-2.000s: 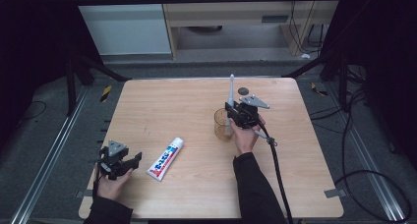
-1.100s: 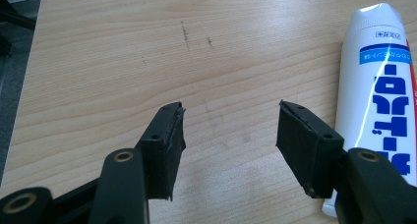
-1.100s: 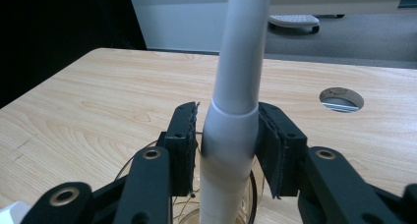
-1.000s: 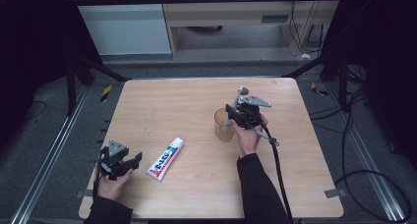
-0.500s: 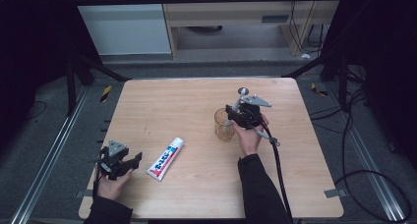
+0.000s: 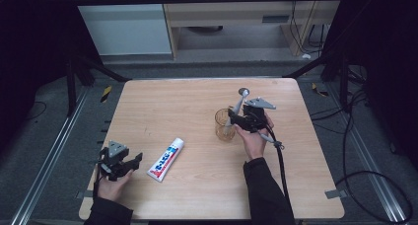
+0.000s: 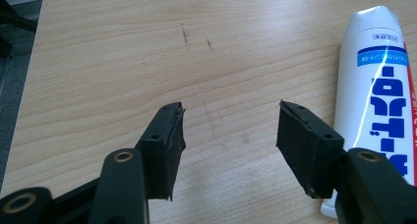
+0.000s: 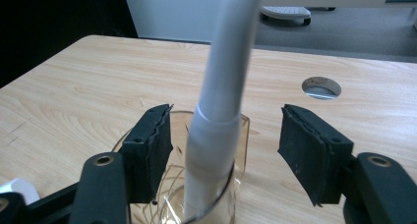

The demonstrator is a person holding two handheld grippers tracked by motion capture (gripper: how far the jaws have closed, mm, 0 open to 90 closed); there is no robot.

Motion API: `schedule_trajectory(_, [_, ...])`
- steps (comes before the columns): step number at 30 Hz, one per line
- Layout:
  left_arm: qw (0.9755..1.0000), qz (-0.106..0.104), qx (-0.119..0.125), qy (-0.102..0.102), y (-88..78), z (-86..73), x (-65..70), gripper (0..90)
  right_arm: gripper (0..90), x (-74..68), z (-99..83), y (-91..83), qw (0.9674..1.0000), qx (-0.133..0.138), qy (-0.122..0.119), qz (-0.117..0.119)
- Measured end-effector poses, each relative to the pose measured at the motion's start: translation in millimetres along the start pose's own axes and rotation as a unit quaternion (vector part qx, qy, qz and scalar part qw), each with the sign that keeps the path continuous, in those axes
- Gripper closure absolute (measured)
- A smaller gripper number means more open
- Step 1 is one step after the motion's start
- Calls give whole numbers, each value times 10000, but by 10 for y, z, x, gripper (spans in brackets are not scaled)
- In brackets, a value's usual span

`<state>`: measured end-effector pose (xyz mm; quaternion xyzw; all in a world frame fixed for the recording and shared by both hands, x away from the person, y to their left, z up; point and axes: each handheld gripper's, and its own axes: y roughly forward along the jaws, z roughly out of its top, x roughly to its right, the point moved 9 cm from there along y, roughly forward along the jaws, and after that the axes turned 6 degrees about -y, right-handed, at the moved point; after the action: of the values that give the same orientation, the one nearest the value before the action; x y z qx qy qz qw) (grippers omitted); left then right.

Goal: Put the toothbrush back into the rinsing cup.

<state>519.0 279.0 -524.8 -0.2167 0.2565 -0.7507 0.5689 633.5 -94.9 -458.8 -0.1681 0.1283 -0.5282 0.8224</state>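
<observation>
The toothbrush (image 6: 237,108) stands in the glass cup (image 6: 224,125) near the middle-right of the table (image 6: 197,96), leaning so that its upper end tips away toward the far side. The right gripper (image 6: 235,119) is at the cup, and in the right gripper view its jaws stand wide apart on either side of the grey handle (image 8: 221,101), touching neither the handle nor the cup's rim (image 8: 242,130) as far as I can tell. So the brush looks released — resting on the rim by its own weight, with nothing gripping it.

Over at the near-left corner the left gripper (image 6: 129,164) sits low by the table edge, jaws wide as well, with bare wood between them. The toothpaste tube (image 6: 166,159) lies flat just beside it, cap end pointing toward the far side; in the left gripper view the tube (image 7: 376,86) lies right by the jaw on that side.

My reading is that putting the brush in the cup is as good as done, and the tube comes next. The right hand needs to draw back straight, without clipping the leaning handle or nudging the cup — a light glass like that could tip. The left gripper then needs to swing toward the tube, straddle its body across the narrow way, and close gently, since a soft tube will squash and may slide on the smooth wood.
</observation>
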Motion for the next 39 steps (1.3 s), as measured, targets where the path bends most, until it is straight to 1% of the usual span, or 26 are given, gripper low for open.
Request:
schedule_trajectory(3, [10000,-3,10,1,-1,2,2,428,347,-4,-27,-75,10000,-43,13,73])
schedule_trajectory(5, [10000,-15,4,-3,0,2,6,428,335,-17,-43,-113,9999,-112,-75,94])
schedule_trajectory(8, [10000,-25,33,-18,-10,10,9,430,332,-43,-39,-184,9999,-39,-93,128])
schedule_trajectory(14, [10000,-67,55,-35,-17,16,24,439,308,-83,-90,-309,9996,-122,-141,208])
schedule_trajectory(15, [10000,-67,55,-35,-17,16,24,441,308,-83,-90,-309,9996,-122,-141,208])
schedule_trajectory(16, [9999,-96,56,-36,-24,20,31,443,303,-86,-109,-347,9994,-192,-195,192])
schedule_trajectory(18, [9999,-133,47,-60,-26,22,35,445,303,-86,-126,-404,9993,-201,-228,205])
schedule_trajectory(20, [9999,-151,44,-68,-27,23,39,452,303,-86,-132,-422,9993,-210,-221,209])
schedule_trajectory(21, [9998,-182,32,-68,-28,23,49,457,304,-69,-155,-484,9991,-240,-286,182])
schedule_trajectory(24, [9997,-243,33,-92,-30,27,73,464,304,-33,-196,-558,9989,-292,-320,201])
schedule_trajectory(25, [9996,-271,23,-67,-35,29,82,468,305,-24,-206,-578,9988,-301,-320,201])
schedule_trajectory(28, [9995,-292,53,-52,-46,48,95,471,306,30,-246,-671,9984,-332,-417,179])
schedule_trajectory(30, [9995,-316,47,-43,-54,55,105,473,304,60,-268,-733,9985,-324,-404,189])
schedule_trajectory(31, [9995,-316,47,-43,-54,55,105,473,304,60,-268,-733,9985,-324,-404,189])
schedule_trajectory(32, [9994,-341,55,-43,-59,68,121,473,301,101,-295,-793,9984,-342,-420,182])
schedule_trajectory(33, [9994,-341,55,-43,-59,68,121,472,301,101,-295,-793,9984,-342,-420,182])
schedule_trajectory(34, [9993,-364,52,-24,-65,77,128,469,300,150,-327,-850,9983,-350,-445,151])
schedule_trajectory(36, [9990,-442,61,4,-81,116,178,458,304,200,-369,-902,9980,-388,-493,87])
schedule_trajectory(39, [9987,-500,73,47,-90,152,213,445,315,235,-422,-945,9977,-432,-512,103])
